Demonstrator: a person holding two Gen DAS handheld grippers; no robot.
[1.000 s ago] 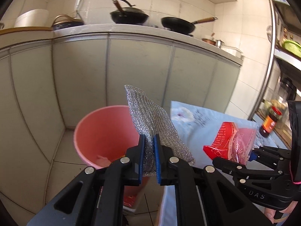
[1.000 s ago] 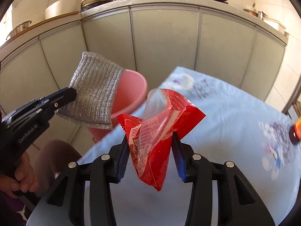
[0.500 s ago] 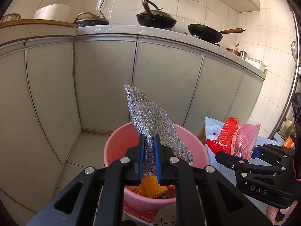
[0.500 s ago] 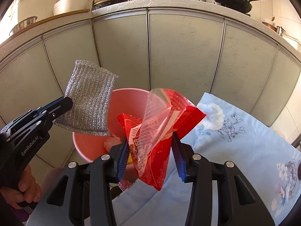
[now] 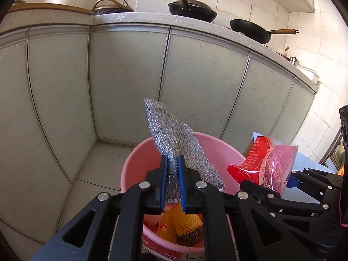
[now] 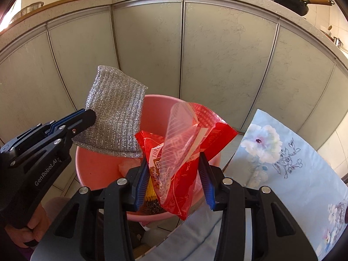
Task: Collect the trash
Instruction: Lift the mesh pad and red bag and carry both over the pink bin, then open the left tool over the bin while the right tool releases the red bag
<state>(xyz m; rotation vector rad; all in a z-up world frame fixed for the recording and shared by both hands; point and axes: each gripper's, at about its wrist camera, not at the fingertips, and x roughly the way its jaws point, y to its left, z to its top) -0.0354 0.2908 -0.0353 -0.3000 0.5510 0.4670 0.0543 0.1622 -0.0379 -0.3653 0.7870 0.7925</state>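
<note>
My left gripper [image 5: 172, 163] is shut on a silver mesh scouring cloth [image 5: 174, 139] and holds it over the pink bin [image 5: 130, 165]. The cloth also shows in the right wrist view [image 6: 115, 111], with the left gripper [image 6: 87, 117] at its lower left. My right gripper [image 6: 174, 165] is shut on a red and clear plastic wrapper [image 6: 184, 143], held above the bin's [image 6: 95, 165] near right rim. The wrapper shows in the left wrist view [image 5: 265, 163]. Yellow foam netting [image 5: 182, 219] and other scraps lie in the bin.
Grey cabinet doors [image 5: 130, 82] stand close behind the bin, under a counter with pans [image 5: 191, 10]. A table with a pale blue flowered cloth [image 6: 289, 169] is at the right. The bin stands on a tiled floor [image 5: 102, 163].
Both grippers have moved left off the table with their loads and now hang over the pink bin. Both stay shut.
</note>
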